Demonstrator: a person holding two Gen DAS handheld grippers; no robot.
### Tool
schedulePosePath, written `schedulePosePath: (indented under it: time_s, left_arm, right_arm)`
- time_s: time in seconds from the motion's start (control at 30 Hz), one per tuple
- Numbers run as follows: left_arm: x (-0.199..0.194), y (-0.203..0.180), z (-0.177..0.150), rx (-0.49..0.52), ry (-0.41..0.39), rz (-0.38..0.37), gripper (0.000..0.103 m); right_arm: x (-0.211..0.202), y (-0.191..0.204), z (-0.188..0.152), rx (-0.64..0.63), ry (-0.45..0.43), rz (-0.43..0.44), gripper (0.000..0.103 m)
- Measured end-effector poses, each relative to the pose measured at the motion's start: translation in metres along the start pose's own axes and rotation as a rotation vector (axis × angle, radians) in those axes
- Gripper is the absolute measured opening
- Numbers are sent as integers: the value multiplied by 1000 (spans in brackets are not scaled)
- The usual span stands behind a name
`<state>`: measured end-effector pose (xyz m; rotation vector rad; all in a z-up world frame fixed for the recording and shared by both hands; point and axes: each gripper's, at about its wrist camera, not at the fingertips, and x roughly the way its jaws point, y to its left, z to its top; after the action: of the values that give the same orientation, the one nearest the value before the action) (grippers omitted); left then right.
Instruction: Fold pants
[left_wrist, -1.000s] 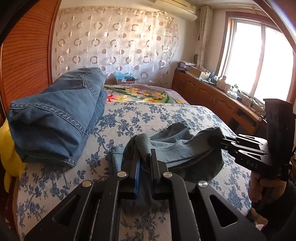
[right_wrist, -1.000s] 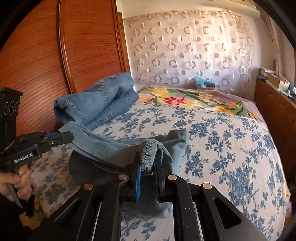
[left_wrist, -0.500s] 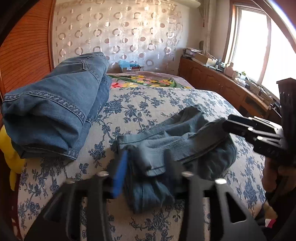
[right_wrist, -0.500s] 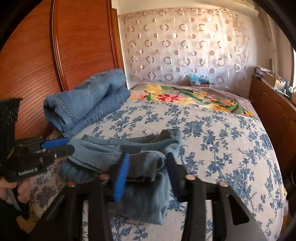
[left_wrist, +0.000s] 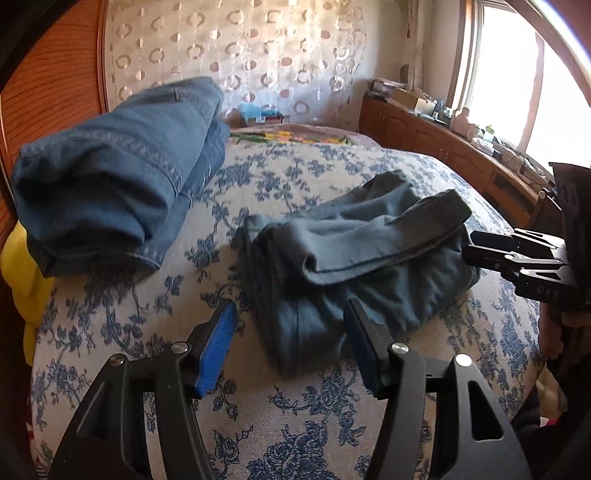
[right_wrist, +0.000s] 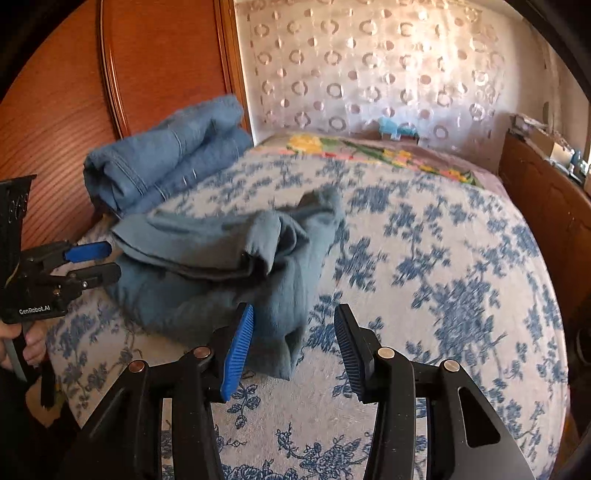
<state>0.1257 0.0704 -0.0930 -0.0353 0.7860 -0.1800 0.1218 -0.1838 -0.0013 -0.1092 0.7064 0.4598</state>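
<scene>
Left wrist view: the left gripper (left_wrist: 290, 338), jaws opening, straddles the near edge of the folded pants (left_wrist: 354, 251) on the floral bedspread (left_wrist: 295, 424); a jeans pile (left_wrist: 122, 170) sits just left.

Right wrist view: the right gripper (right_wrist: 293, 345) stands spread, the pants' corner between its pads untouched; motion blur softens everything.
</scene>
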Motion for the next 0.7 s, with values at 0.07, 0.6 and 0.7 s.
schedulePosePath:
  time_s: [0.07, 0.6, 0.7]
  left_arm:
    - [3, 2, -1, -5, 7, -2, 61]
    - [18, 5, -3, -12, 43, -3, 61]
    - [17, 6, -3, -16, 41, -9, 61]
  right_arm:
    - [4, 0, 6, 13, 9, 15, 47]
    - [55, -4, 36, 37, 93, 58, 47]
    - [58, -3, 36, 30, 83, 61, 47]
